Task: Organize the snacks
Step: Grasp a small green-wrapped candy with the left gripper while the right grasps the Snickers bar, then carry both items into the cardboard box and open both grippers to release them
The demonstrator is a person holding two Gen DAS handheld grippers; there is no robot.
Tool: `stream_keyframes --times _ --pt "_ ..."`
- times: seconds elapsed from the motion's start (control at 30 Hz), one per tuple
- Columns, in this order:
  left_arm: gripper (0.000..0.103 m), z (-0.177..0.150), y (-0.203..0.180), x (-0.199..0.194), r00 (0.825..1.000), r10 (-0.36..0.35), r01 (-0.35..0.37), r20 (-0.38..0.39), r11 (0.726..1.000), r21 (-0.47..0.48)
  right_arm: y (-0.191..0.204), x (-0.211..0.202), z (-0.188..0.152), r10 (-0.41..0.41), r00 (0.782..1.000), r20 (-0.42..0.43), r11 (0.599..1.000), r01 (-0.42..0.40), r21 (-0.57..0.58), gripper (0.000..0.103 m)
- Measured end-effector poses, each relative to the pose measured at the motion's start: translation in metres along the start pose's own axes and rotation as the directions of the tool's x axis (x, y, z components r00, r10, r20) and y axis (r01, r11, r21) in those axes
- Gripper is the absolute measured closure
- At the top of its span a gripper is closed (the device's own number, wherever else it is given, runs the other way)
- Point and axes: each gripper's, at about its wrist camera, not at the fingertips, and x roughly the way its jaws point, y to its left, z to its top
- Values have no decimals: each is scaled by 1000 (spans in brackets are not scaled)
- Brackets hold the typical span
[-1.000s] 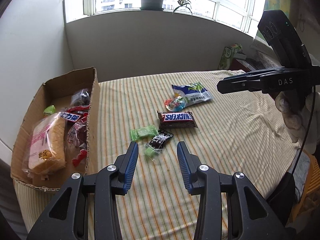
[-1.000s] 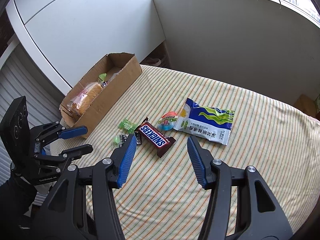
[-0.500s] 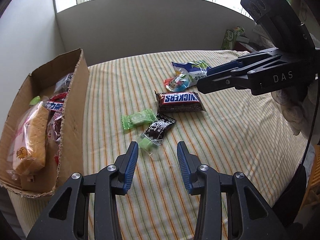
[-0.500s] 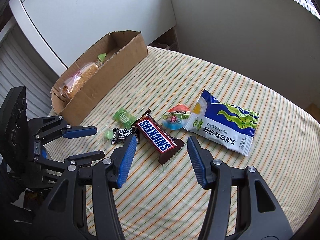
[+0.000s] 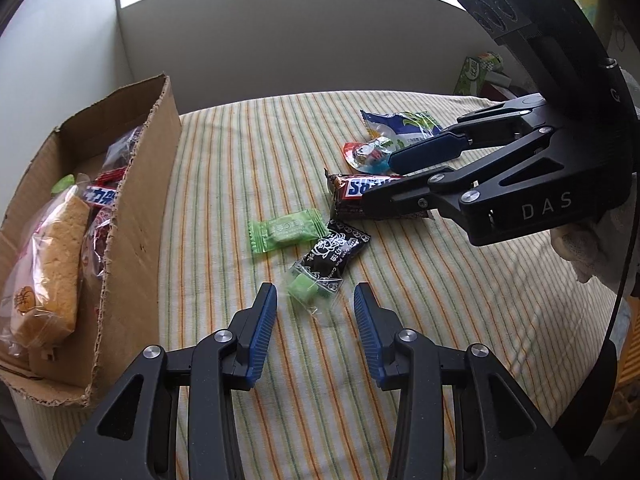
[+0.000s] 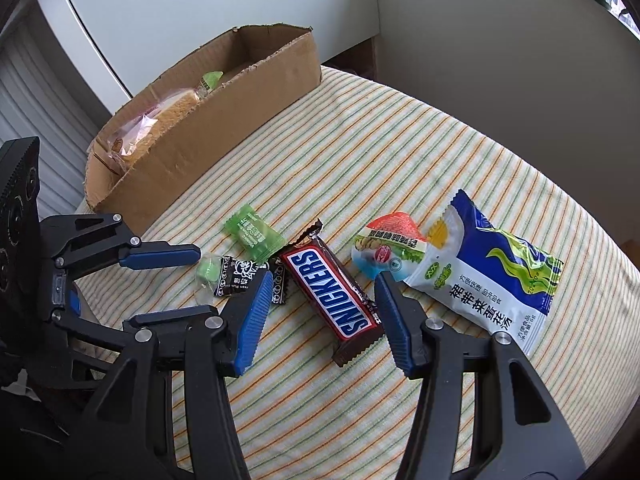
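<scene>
Loose snacks lie on the striped tablecloth (image 5: 460, 320). My left gripper (image 5: 315, 294) is open, its jaws on either side of a small green candy in clear wrap (image 5: 306, 287), beside a black candy packet (image 5: 334, 254) and a green wrapped candy (image 5: 286, 230). My right gripper (image 6: 323, 280) is open and straddles the Snickers bar (image 6: 334, 294), low over it. A small red-topped jelly cup (image 6: 386, 242) and a blue-and-white soup packet (image 6: 492, 268) lie to its right. The cardboard box (image 5: 136, 220) at the left holds bread and several snacks.
The box's torn right wall stands close to the left gripper's left finger. The right gripper's body (image 5: 520, 184) hangs over the Snickers bar (image 5: 360, 192) in the left wrist view. A green carton (image 5: 478, 74) sits beyond the table's far right edge.
Both grippers have moved forward and down toward the snacks. The left now brackets the small green candy; the right now straddles the Snickers bar. Both stay open.
</scene>
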Motion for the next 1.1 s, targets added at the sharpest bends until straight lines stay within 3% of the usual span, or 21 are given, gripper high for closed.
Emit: stream_keyframes --times 0.33,0.5,0.67,1.1 --pt "64 0 1 6 1000 -3 3 0 1000 -1 3 16 2 -25 999 -34 999 24 -22 48" --pt "66 -2 5 5 1000 -8 8 5 1000 -3 5 16 0 -39 998 -43 999 38 -33 59" --pt "77 -2 9 5 1000 -4 4 11 1000 -16 5 11 -4 -48 998 -45 998 47 -38 70" --pt "82 -9 11 -18 999 -10 11 40 1000 -24 2 -7 -21 -35 999 -33 999 35 1 72"
